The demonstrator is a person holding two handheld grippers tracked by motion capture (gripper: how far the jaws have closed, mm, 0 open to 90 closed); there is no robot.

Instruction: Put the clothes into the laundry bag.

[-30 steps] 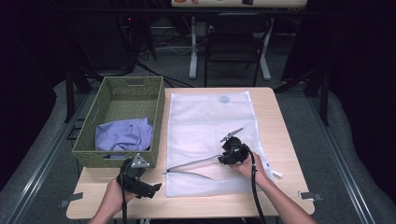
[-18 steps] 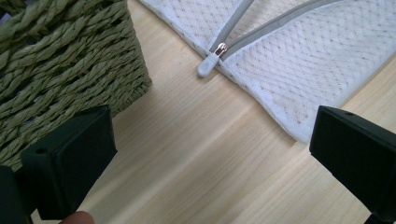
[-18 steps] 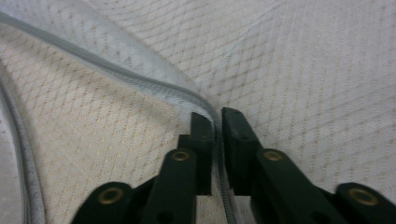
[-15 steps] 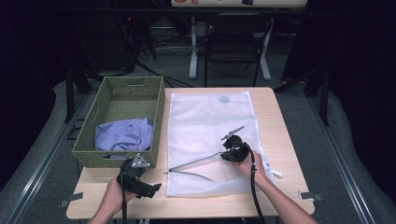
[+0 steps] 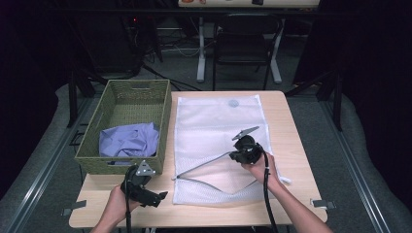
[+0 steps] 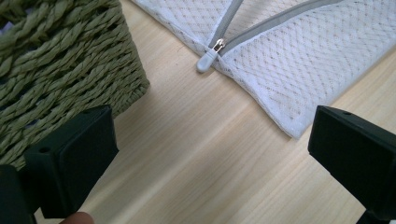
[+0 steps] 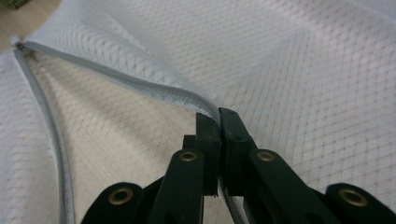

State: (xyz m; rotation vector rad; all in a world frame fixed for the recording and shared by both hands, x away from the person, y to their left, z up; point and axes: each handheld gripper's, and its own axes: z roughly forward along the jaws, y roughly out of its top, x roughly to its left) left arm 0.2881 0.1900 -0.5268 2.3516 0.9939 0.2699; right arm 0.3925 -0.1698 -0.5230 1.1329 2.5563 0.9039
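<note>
High view first, from the left: a woven basket point(image 5: 127, 127) stands on the table's point(image 5: 291, 131) left side with a lilac cloth point(image 5: 129, 140) bundled at its near end. Just near of it, the left gripper point(image 5: 156, 197) rests low over the near edge of the table, held in the left hand point(image 5: 118, 204). Left gripper view has its jaws spread wide with nothing between them, bare wood below, the basket's corner to one side and the bag's zip pull point(image 6: 207, 58) just beyond.

To the right lies a white mesh bag point(image 5: 218, 124), flat and touching the basket's right side or nearly so; I can't quite tell from above. Its zip is open along the near end, and the upper edge is raised off the lower one. The right gripper point(image 5: 236, 155), in the right hand point(image 5: 260, 167), is over the bag's near right part. Right gripper view shows its jaws clenched on the grey zip edge point(image 7: 140, 84), lifting it clear.
</note>
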